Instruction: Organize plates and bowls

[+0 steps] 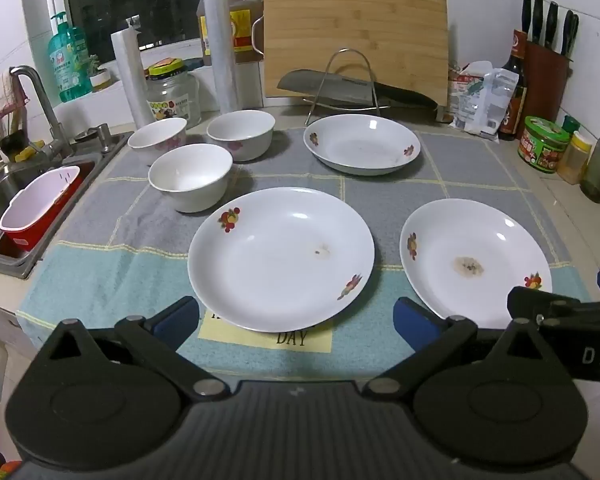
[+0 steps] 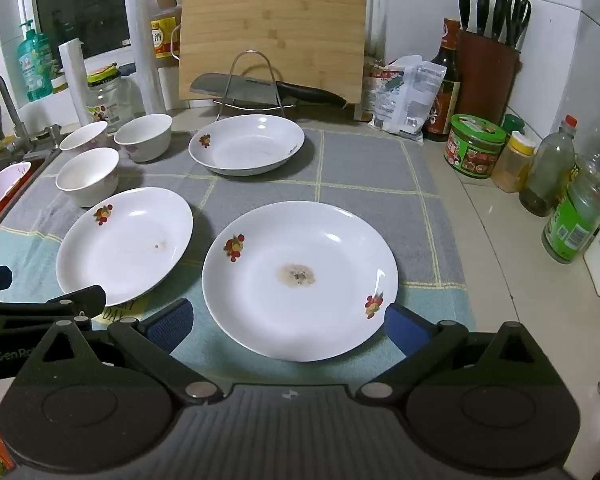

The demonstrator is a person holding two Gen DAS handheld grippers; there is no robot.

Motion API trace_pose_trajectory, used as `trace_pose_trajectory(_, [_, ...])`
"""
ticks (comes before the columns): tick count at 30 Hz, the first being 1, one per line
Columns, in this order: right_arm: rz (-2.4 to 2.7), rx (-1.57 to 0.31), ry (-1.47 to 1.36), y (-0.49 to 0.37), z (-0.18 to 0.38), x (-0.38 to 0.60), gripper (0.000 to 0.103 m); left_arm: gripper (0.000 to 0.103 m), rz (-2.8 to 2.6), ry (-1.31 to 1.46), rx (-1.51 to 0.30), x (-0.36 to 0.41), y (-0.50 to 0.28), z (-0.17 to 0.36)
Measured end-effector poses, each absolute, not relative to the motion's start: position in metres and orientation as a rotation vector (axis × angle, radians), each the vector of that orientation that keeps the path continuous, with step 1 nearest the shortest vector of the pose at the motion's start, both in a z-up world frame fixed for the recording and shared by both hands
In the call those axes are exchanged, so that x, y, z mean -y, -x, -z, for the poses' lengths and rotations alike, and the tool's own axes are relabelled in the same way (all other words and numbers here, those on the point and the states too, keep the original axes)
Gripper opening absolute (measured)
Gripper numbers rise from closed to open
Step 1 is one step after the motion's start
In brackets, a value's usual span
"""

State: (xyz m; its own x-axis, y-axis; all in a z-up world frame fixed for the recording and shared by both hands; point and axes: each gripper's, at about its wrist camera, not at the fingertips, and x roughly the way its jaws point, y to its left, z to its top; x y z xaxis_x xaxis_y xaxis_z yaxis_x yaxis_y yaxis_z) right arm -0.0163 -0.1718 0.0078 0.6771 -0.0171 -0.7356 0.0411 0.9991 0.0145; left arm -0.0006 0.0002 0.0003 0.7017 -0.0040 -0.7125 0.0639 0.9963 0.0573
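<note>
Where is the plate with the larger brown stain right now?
The stained plate lies at the mat's near right in both views, right of the other near plate, directly before the open right hand-held gripper.

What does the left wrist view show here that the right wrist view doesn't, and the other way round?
Only the left wrist view shows the sink with the red-and-white basket nearly whole. Only the right wrist view shows the green-labelled bottle and scissors in the knife block. Both show three plates, three bowls, the cutting board, the cleaver, and both open grippers: the left gripper fronts the stained left plate, the right gripper the stained right plate.
</note>
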Motion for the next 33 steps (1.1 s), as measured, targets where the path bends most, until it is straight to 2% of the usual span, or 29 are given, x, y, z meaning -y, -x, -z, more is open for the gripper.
trace_pose_trajectory(33, [0.033,-0.817,-0.036,0.0168,-0.0127,0.1728,0.103,0.102,0.038,-0.087,-0.786,-0.0007,0.0014,-0.0072])
